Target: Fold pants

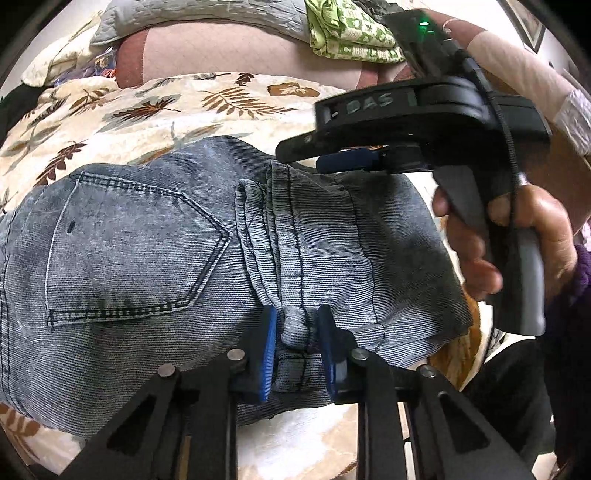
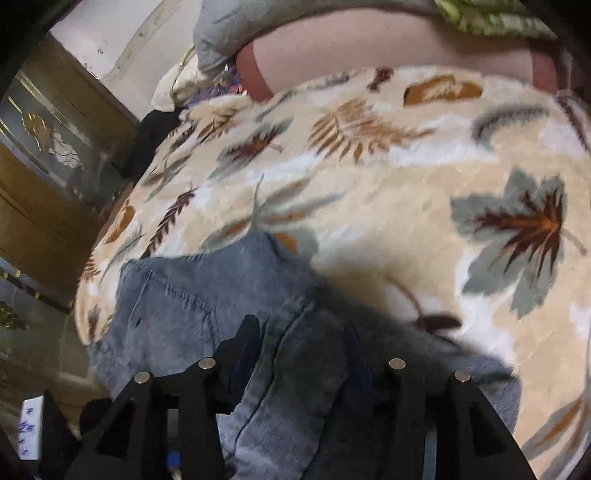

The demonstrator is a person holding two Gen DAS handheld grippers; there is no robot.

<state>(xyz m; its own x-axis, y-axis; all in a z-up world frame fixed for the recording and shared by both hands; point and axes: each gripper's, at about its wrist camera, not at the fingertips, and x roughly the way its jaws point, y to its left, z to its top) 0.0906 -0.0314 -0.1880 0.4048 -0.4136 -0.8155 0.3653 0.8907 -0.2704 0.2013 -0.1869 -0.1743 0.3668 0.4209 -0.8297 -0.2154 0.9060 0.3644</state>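
Folded light-blue jeans (image 1: 140,251) lie on a leaf-print blanket (image 1: 122,110), back pocket up. My left gripper (image 1: 297,343) is shut on a bunched fold of the jeans at their near edge, blue pads on both sides of it. My right gripper (image 1: 349,160) shows in the left wrist view above the far edge of the jeans, held in a hand; whether its jaws grip cloth I cannot tell. In the blurred right wrist view the jeans (image 2: 295,354) fill the space between the right gripper's fingers (image 2: 243,339), and the gripper (image 2: 303,343) is over them.
Beyond the blanket (image 2: 406,177) lie a pink pillow (image 1: 240,48), a grey quilt (image 1: 184,14) and a green patterned cloth (image 1: 347,33). A wooden cabinet with glass (image 2: 44,140) stands to the left of the bed.
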